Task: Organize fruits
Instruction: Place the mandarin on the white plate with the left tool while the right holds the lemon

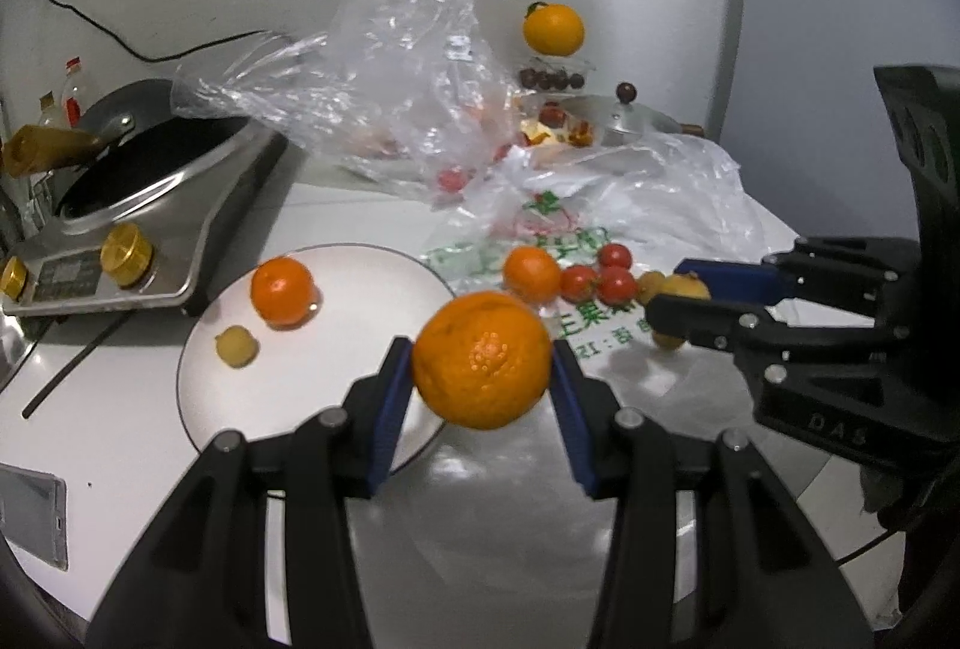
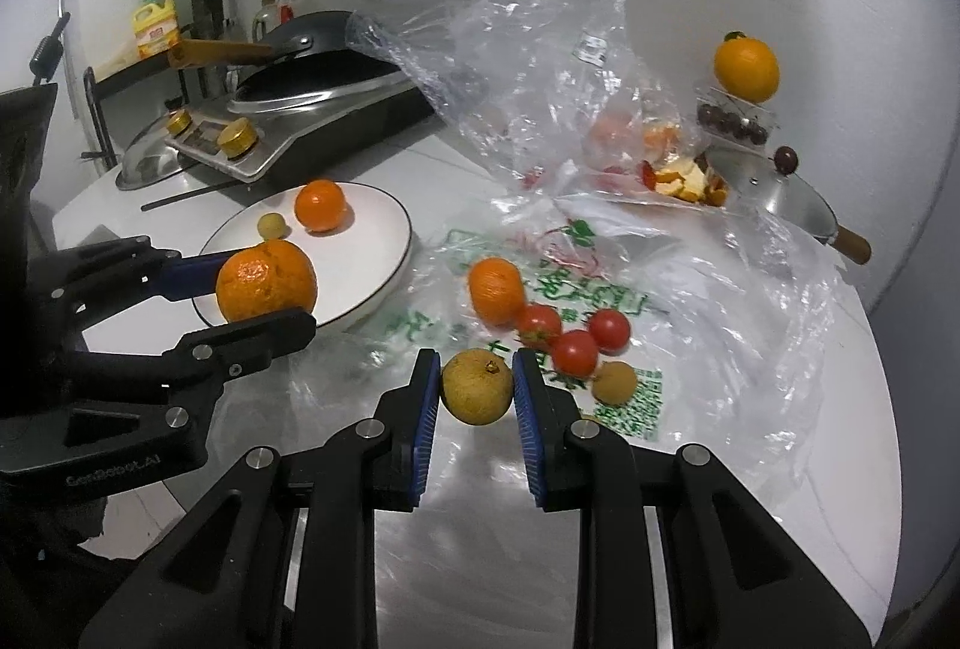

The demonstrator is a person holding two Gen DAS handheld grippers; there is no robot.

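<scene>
Fruits are mid-transfer — left gripper pinches a tangerine beside the plate, right gripper pinches a longan over the printed bag. Next, probably: carry over the plate, release.

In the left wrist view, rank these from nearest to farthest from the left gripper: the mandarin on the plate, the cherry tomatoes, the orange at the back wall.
1. Mandarin on the plate, left of the left gripper.
2. Cherry tomatoes, ahead and right, on the printed bag; nearly as close, a narrow call.
3. Orange at the back wall, clearly farthest.
</scene>
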